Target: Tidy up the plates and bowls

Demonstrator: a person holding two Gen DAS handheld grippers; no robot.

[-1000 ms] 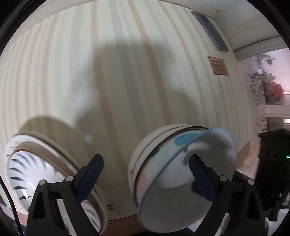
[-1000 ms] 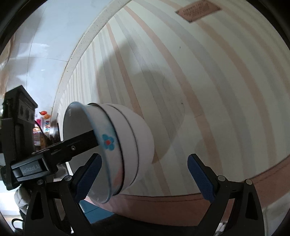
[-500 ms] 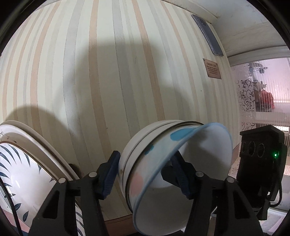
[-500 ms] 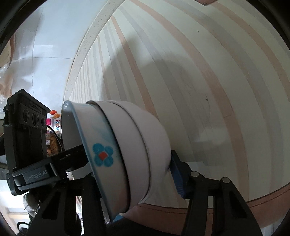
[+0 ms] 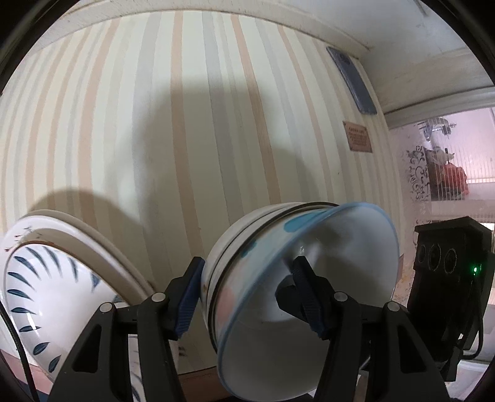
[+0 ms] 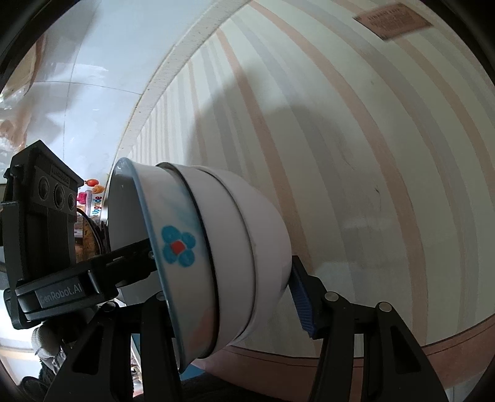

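A stack of nested white bowls, the inner one blue-rimmed with a blue flower, sits on a striped tablecloth. My left gripper is shut on the stack's wall: one finger inside the top bowl, one outside. My right gripper is shut across the same stack from the opposite side. A stack of white plates with blue leaf marks lies to the left in the left wrist view.
A blue phone and a small brown card lie further along the cloth. The card also shows in the right wrist view. The table edge runs close below the bowls.
Both grippers closed from wide open onto the bowl stack. The bowls have shifted slightly in both views and now appear tilted and held.
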